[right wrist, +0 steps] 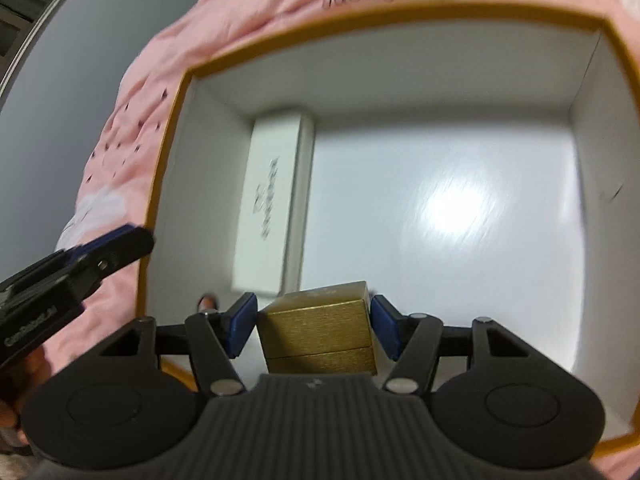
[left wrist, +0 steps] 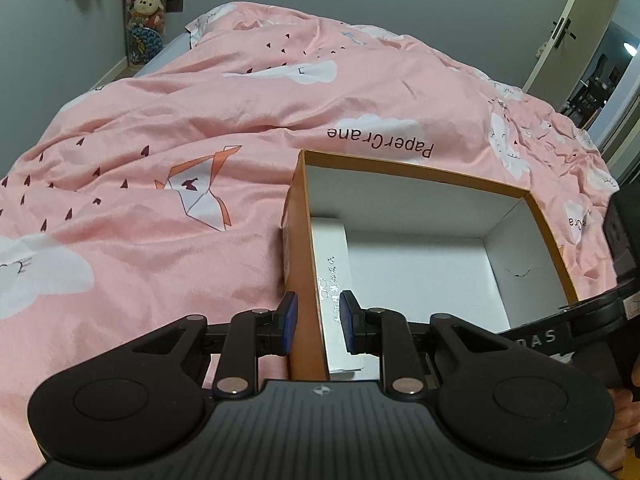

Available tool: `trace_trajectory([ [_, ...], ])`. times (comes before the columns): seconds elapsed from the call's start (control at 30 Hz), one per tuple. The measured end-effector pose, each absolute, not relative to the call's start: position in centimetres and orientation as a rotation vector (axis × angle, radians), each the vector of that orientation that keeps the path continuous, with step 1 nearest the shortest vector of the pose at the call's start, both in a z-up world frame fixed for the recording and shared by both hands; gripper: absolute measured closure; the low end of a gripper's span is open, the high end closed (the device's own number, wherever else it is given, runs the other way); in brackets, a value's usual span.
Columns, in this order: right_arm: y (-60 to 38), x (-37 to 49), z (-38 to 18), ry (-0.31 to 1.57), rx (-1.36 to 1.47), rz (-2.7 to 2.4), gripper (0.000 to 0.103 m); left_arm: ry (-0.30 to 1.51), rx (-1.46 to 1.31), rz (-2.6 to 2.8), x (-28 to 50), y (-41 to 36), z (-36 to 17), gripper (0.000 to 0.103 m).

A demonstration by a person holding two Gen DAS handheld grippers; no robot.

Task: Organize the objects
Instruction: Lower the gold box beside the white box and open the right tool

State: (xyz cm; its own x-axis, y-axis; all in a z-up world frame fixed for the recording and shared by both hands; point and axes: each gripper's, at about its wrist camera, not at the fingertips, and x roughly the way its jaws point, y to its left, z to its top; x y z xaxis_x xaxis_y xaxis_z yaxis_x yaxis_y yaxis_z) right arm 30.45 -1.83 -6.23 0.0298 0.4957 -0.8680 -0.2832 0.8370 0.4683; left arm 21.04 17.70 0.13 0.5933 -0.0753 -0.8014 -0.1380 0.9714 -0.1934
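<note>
A bed fills the room under a rumpled pink duvet printed with white clouds, small dark hearts, a folded paper bird and the words "PaperCrane". Behind it are grey walls, a column of stuffed toys in the far corner and a pale door standing ajar.

On the duvet sits an open square cardboard box, orange-brown outside with a glossy white lining, its lid off. Inside it, lying flat along the left wall, is a long white rectangular carton with small dark lettering down its top face.

The left gripper straddles the box's near left wall: one blue pad lies outside the wall over the duvet, the other inside, in front of the white carton. Its jaws are drawn close together, pinching the wall.

The right gripper reaches down into the box near its front edge. Between its blue-padded fingers is a small brushed-gold cube-shaped box with a horizontal seam dividing a taller lid from a shallow base. It has a metallic, finely lined finish. The pads stand against its two sides, gripping it. It is inside the cardboard box, just in front of the white carton's near end; whether it rests on the floor I cannot tell.
</note>
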Motion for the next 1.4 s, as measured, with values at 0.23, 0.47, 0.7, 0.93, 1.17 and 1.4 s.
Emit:
trace_trajectory([
  [0.23,-0.3,30.7,-7.6,1.489,0.185,0.598,0.039,0.944,-0.254,0.036,20.9,17.5,-0.6,0.077],
  [0.47,0.6,30.4,-8.7,1.494,0.238,0.625,0.038,0.956,-0.257,0.039,20.7,17.3,-1.4,0.077],
  [0.7,-0.5,30.2,-8.6,1.498,0.312,0.661,0.038,0.959,-0.271,0.049,20.2,17.2,-1.6,0.077],
  [0.93,-0.8,29.8,-8.7,1.481,0.315,0.682,0.067,0.948,-0.300,0.060,19.6,17.3,-1.5,0.077],
  [1.17,0.3,29.5,-9.9,1.477,0.359,0.711,0.085,0.931,-0.316,0.083,19.2,17.4,-1.5,0.077],
  [1.4,-0.3,28.7,-8.0,1.403,0.322,0.723,0.085,0.856,-0.290,0.102,17.5,16.5,0.2,0.077],
])
